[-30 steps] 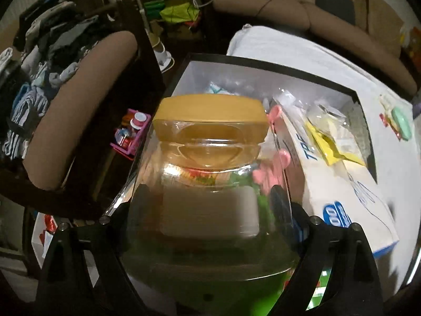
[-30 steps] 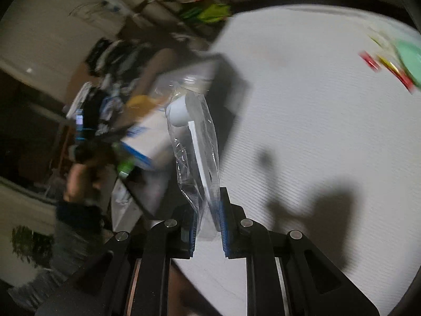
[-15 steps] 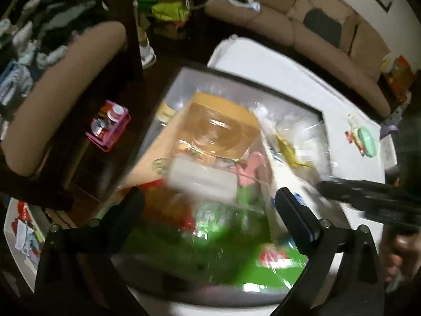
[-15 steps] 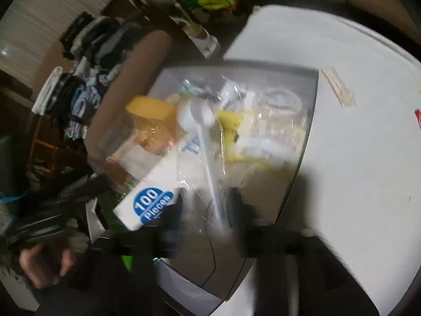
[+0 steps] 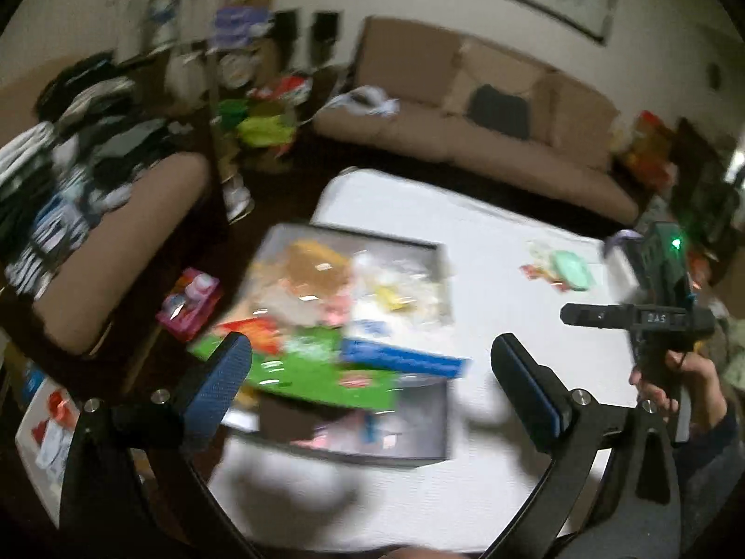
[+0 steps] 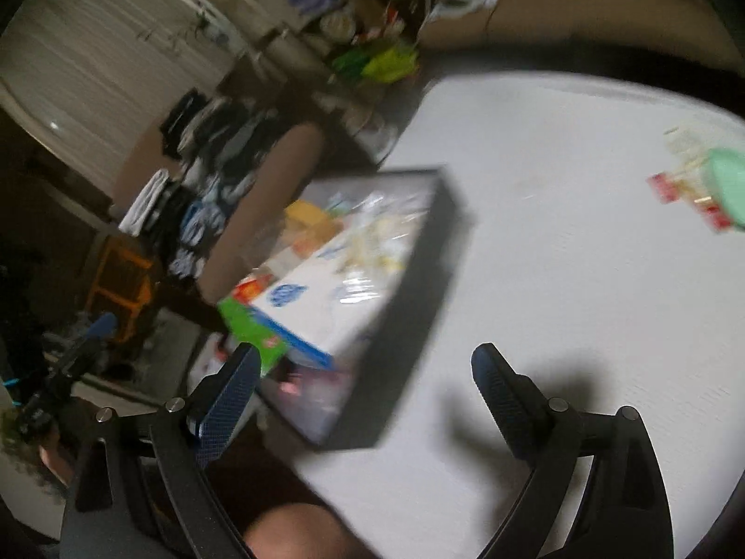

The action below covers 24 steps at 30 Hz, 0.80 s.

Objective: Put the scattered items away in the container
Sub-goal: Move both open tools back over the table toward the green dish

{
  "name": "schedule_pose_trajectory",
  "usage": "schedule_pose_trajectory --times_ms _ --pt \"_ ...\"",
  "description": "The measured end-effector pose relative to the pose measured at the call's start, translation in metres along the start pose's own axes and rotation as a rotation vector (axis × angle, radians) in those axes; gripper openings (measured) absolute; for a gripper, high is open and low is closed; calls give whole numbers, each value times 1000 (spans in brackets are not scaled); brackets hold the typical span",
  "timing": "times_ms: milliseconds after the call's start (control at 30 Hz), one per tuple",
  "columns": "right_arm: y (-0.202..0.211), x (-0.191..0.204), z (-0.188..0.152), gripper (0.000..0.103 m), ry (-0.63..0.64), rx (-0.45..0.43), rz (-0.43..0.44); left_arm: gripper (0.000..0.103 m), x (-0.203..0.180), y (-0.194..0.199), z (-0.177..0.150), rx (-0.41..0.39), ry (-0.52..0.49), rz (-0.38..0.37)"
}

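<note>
At two o'clock I log a mint item (image 5: 572, 270) outstanding; container (image 5: 437, 279) full; left gripper (image 5: 372, 363) spread empty, right gripper (image 6: 363, 372) opening, empty.

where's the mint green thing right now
The mint green thing lies on the white table, far right of the container, beside small red packets; the right wrist view shows it at its right edge.

My left gripper (image 5: 372, 368) hangs above the table with its jaws wide apart and nothing between them. Below, blurred, sits the dark-rimmed container (image 5: 437, 251) on the white table (image 5: 489, 233), crowded with things: an amber-lidded jar (image 5: 312, 265), a green packet (image 5: 321, 372), a white box with a blue edge (image 5: 400, 358), clear bags. Well apart, near the table's far right, lies a mint-green item (image 5: 572, 270) among small red wrappers. At the right edge my other hand (image 5: 670, 386) holds the right gripper's handle.
</note>
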State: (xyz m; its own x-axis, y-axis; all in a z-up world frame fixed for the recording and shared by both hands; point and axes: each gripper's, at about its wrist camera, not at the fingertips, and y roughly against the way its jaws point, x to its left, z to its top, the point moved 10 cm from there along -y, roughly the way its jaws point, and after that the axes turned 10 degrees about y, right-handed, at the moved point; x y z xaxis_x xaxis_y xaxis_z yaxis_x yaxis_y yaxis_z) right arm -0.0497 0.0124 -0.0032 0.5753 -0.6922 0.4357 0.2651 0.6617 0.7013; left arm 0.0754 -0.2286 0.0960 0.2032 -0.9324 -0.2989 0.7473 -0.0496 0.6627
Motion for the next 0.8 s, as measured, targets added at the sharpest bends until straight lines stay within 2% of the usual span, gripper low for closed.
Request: schedule_pose_trajectory --times_ms 67,167,233,300,367,433,500,600,700,800 --pt "29 -32 -12 95 -9 -34 -64 103 -40 -8 -4 -41 11 -89" --pt "69 -87 -29 95 -91 -100 -171 103 -102 -42 -11 14 -13 -178" --pt "89 -114 -37 95 -125 -132 -208 103 -140 -68 -10 35 -27 -214" --pt "109 -139 -44 95 -132 -153 -256 103 -169 -95 -5 29 -6 -236" --pt "126 -160 -50 95 -125 -178 -325 103 -188 -129 -5 6 72 -254" --pt "138 -178 -53 95 -102 -197 -383 103 -204 -178 -24 92 55 -232" --pt "140 -198 -57 95 -55 -192 -455 103 -210 -219 -44 155 22 -200" --pt "127 -228 -63 94 41 -146 -554 103 -200 -260 -75 198 26 -170" --pt "97 -262 -66 93 87 -80 -594 103 -185 -284 -97 215 76 -140" --pt "53 -292 -52 86 153 -24 -611 103 -182 -301 -102 257 102 -127"
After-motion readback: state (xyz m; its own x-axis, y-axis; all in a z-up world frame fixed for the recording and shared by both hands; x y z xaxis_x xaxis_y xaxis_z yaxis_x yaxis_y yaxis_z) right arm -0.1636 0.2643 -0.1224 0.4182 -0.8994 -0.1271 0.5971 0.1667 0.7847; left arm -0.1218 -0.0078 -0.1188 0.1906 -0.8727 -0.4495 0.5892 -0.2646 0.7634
